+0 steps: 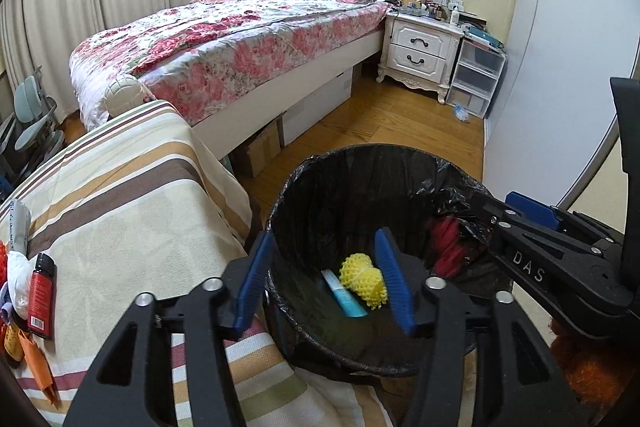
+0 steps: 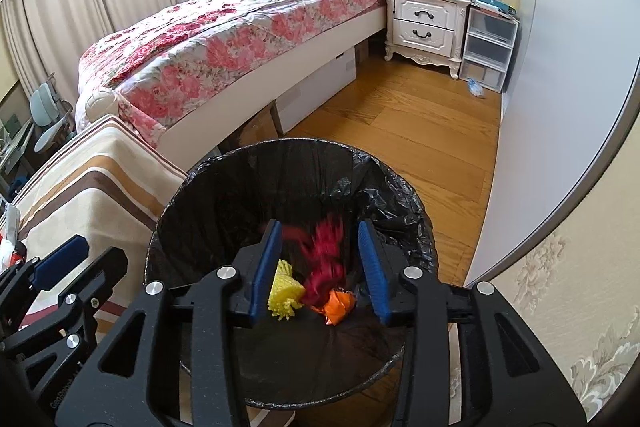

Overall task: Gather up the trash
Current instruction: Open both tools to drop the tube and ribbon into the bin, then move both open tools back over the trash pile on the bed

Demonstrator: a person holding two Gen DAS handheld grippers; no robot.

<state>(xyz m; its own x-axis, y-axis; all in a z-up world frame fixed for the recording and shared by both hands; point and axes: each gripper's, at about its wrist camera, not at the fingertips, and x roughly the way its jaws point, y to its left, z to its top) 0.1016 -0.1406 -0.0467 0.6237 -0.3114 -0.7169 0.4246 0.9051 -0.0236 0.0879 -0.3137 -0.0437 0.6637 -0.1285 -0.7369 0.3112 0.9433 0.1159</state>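
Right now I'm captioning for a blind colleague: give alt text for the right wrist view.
The open right gripper hovers over a black-lined trash bin as a blurred red item falls toward yellow foam netting and an orange wrapper. Behind stand a floral bed and a white nightstand.

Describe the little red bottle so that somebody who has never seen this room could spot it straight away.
Start at the striped blanket beside the black-lined trash bin, then look to its near left edge, where a small heap of litter lies. The red bottle lies flat there, its black cap pointing away. It alone has a white barcode label; its neighbours are a white crumpled bag and orange scraps.
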